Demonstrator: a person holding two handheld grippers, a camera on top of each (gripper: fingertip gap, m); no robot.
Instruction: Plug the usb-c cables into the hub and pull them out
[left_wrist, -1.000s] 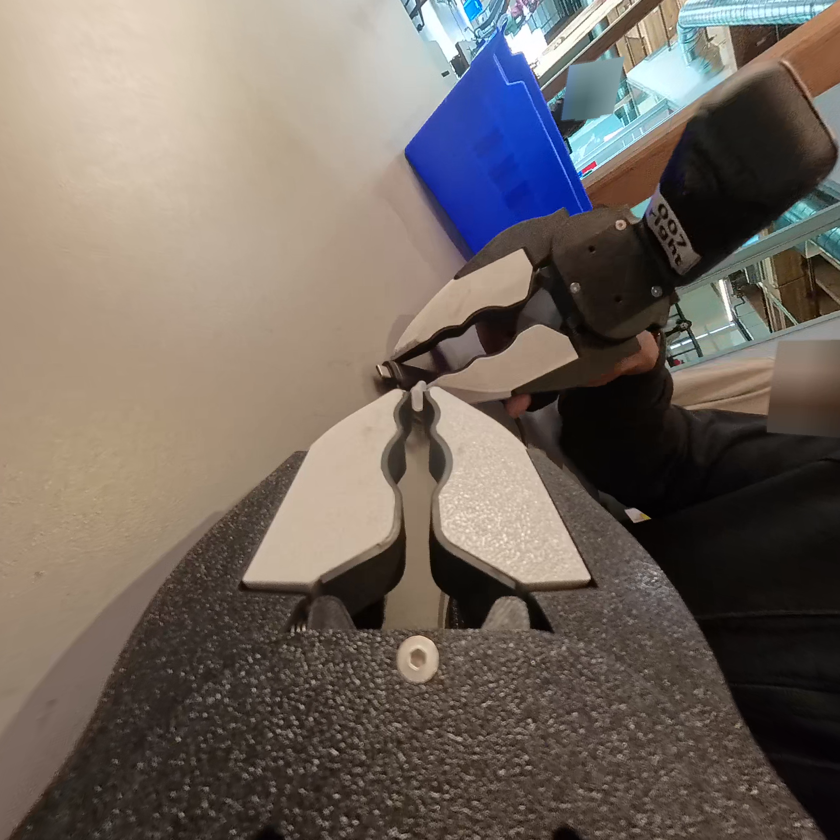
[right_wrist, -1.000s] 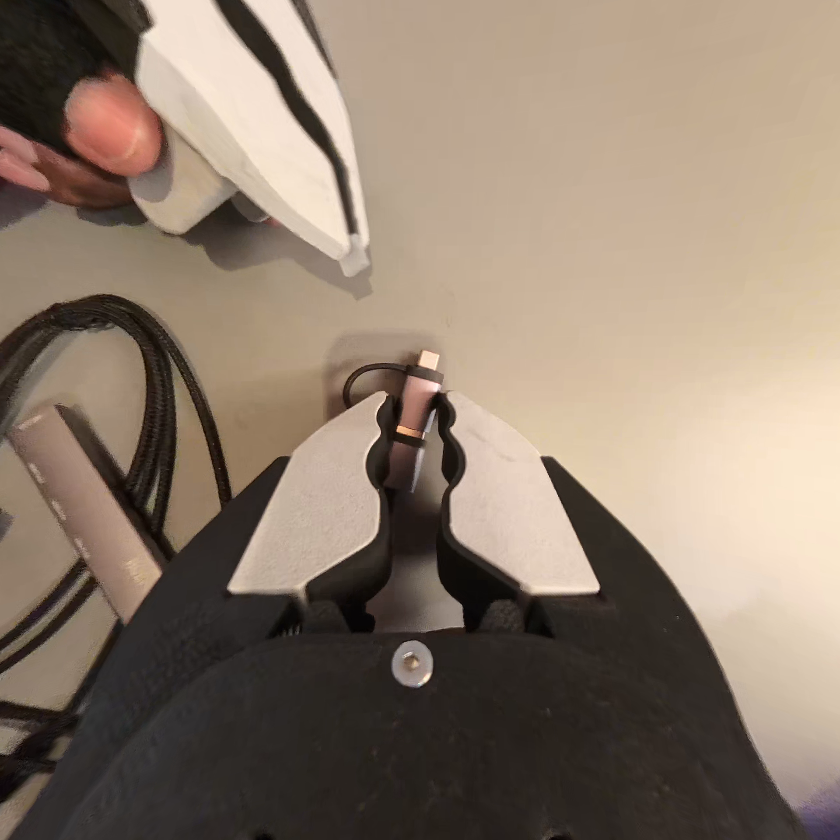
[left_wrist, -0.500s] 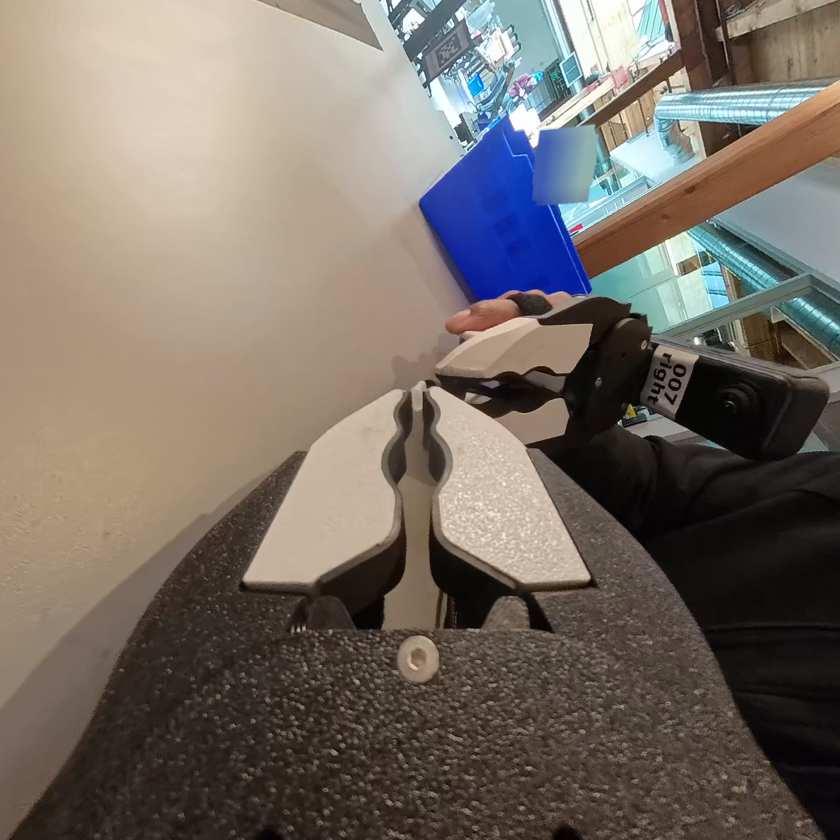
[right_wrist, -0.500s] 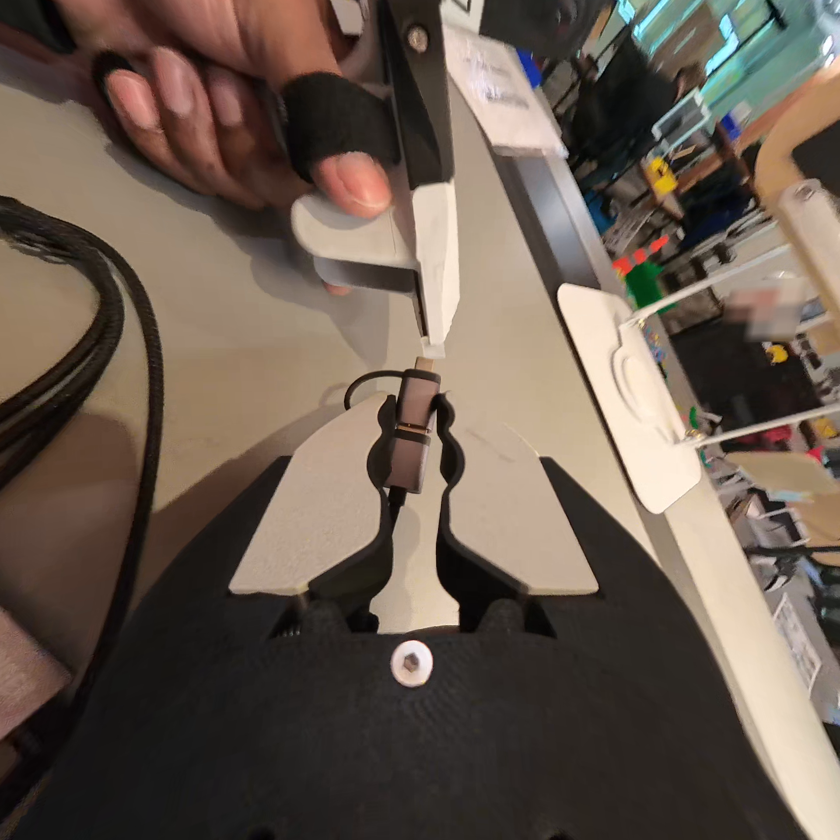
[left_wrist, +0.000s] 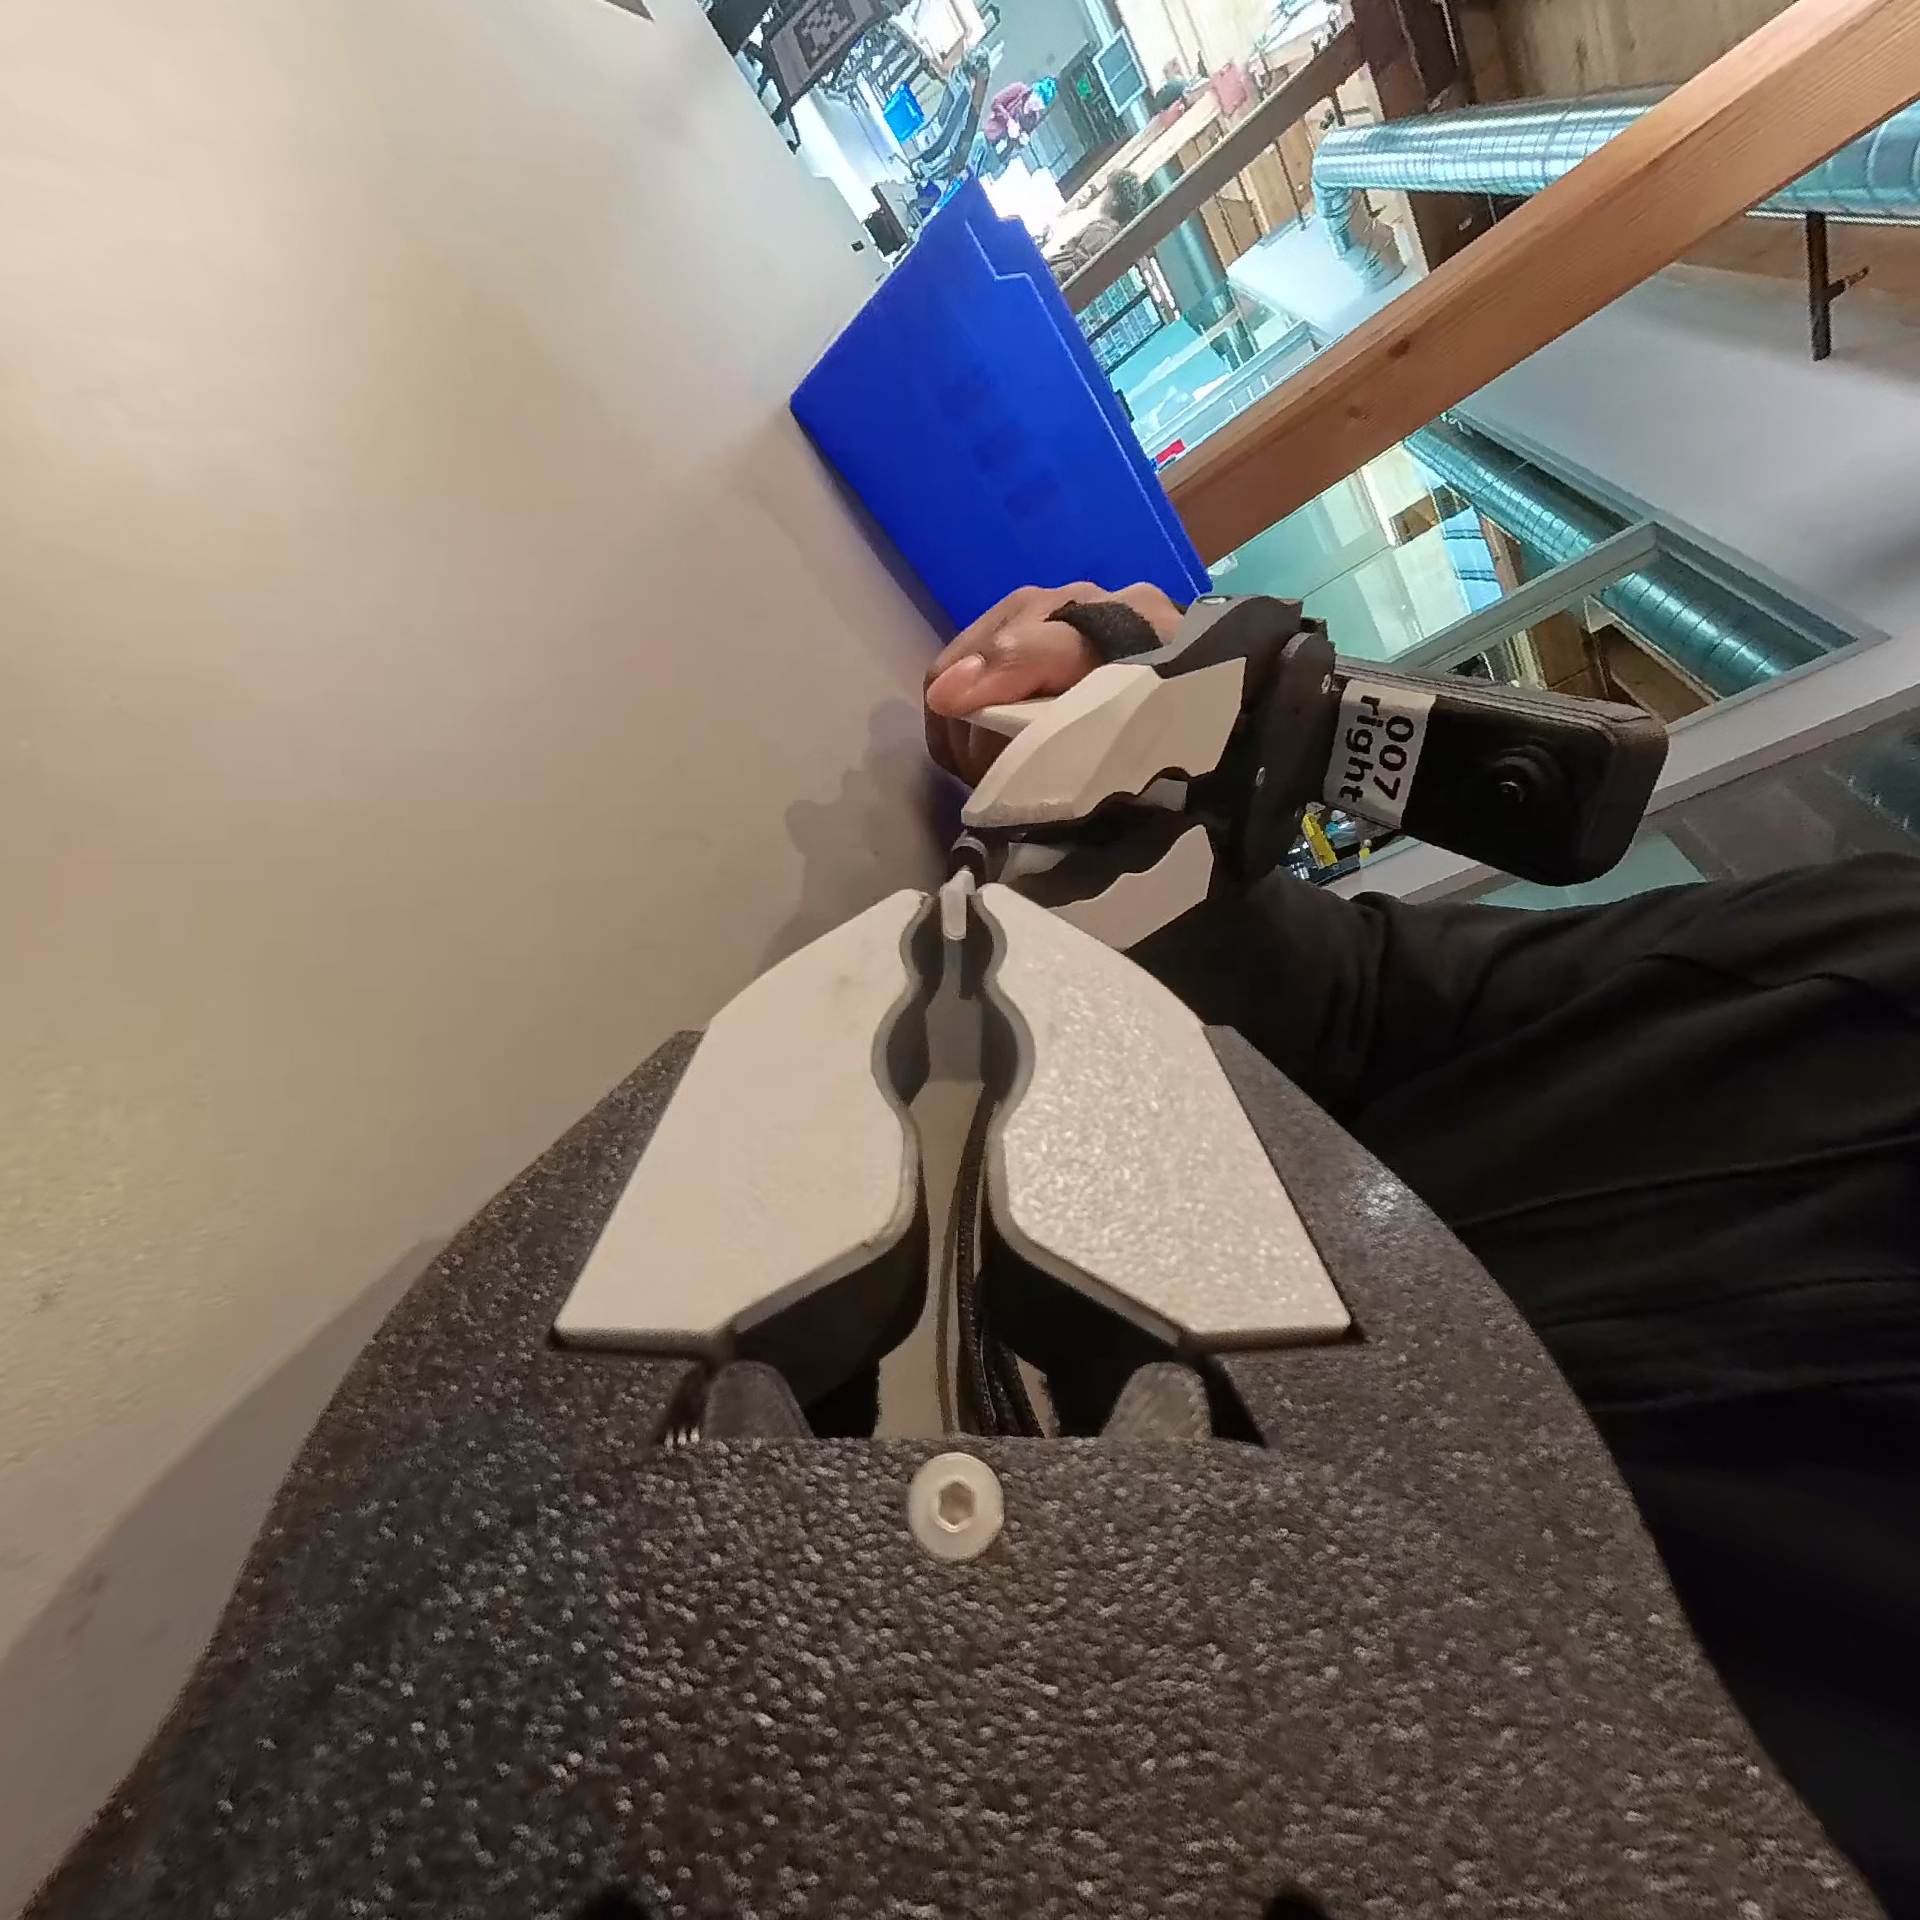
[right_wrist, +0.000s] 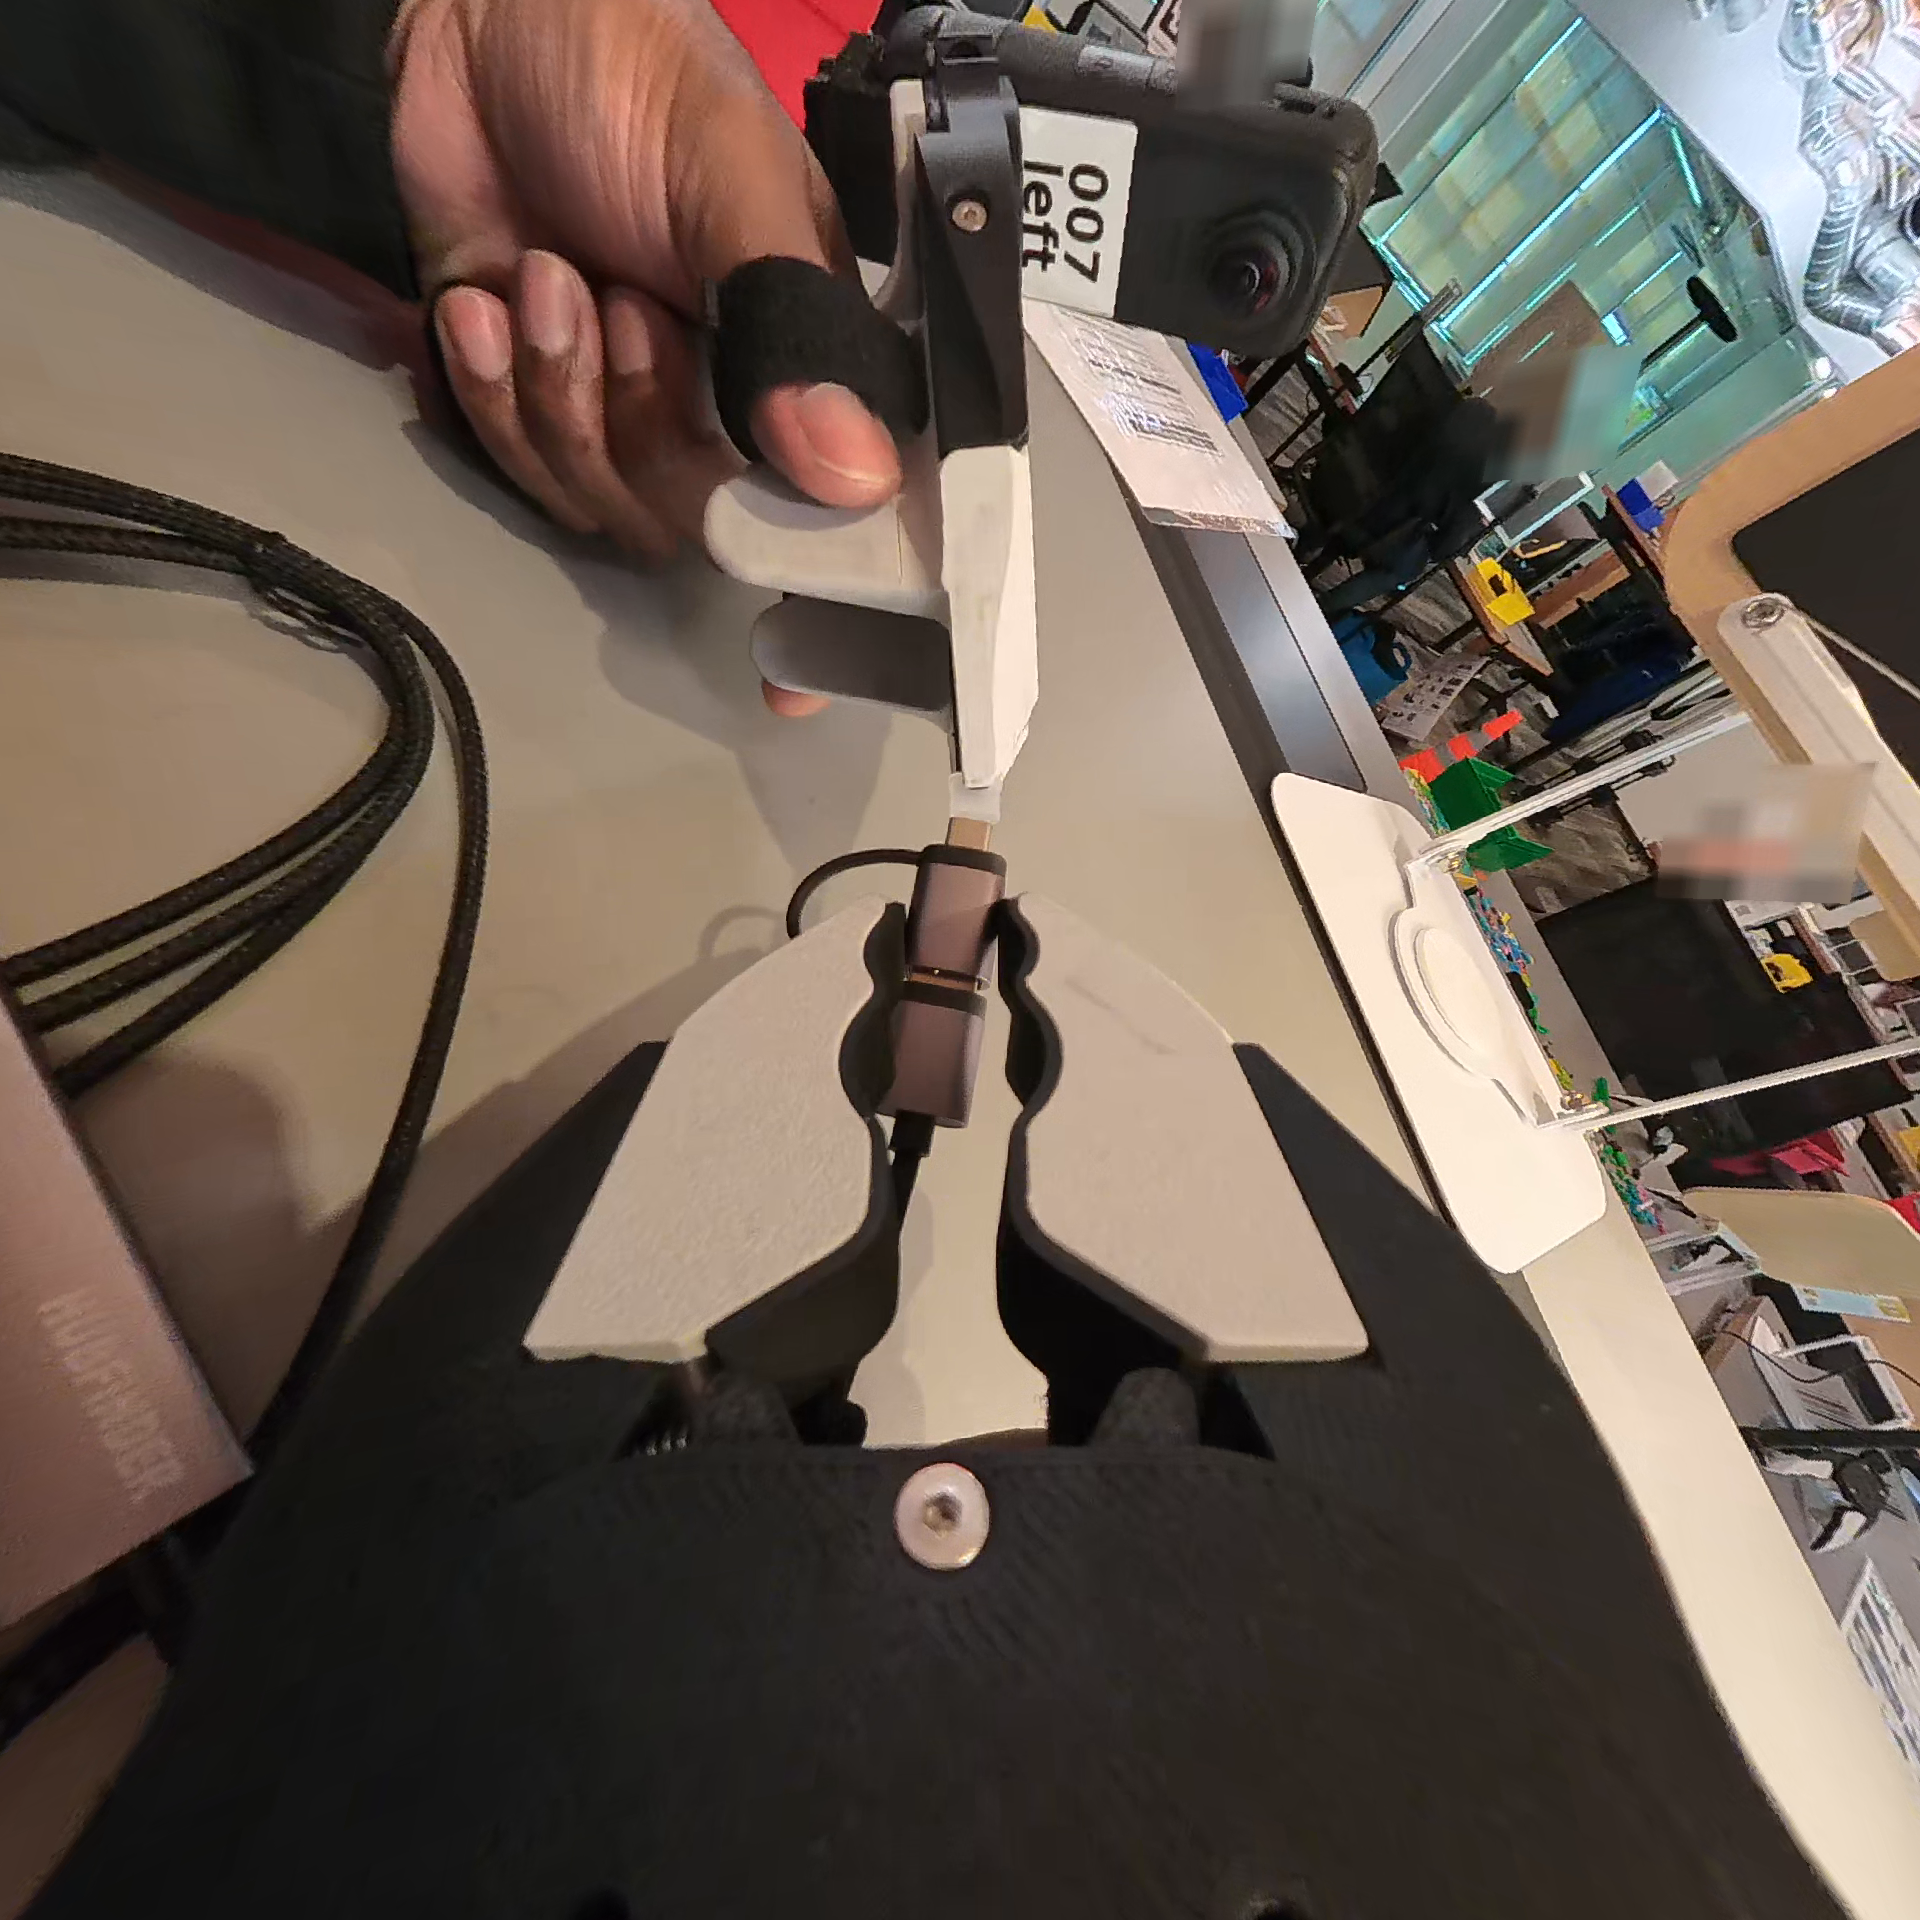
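Grey surface (right_wrist: 644, 727) lies beneath. Your right tool (right_wrist: 951, 935) clamps the usb-c plug (right_wrist: 948, 977), its long axis aimed straight at the white piece (right_wrist: 975, 802) pinched in your left tool (left_wrist: 956, 914), tips nearly touching.

Ahead of the left-hand tool, a pale grey tabletop (left_wrist: 364, 623) ran to a blue bin (left_wrist: 987, 457). Beyond it rose a wooden beam (left_wrist: 1507, 281) and silver ducts (left_wrist: 1455, 156). Bright glazing (right_wrist: 1538, 208) lit a cluttered workshop.
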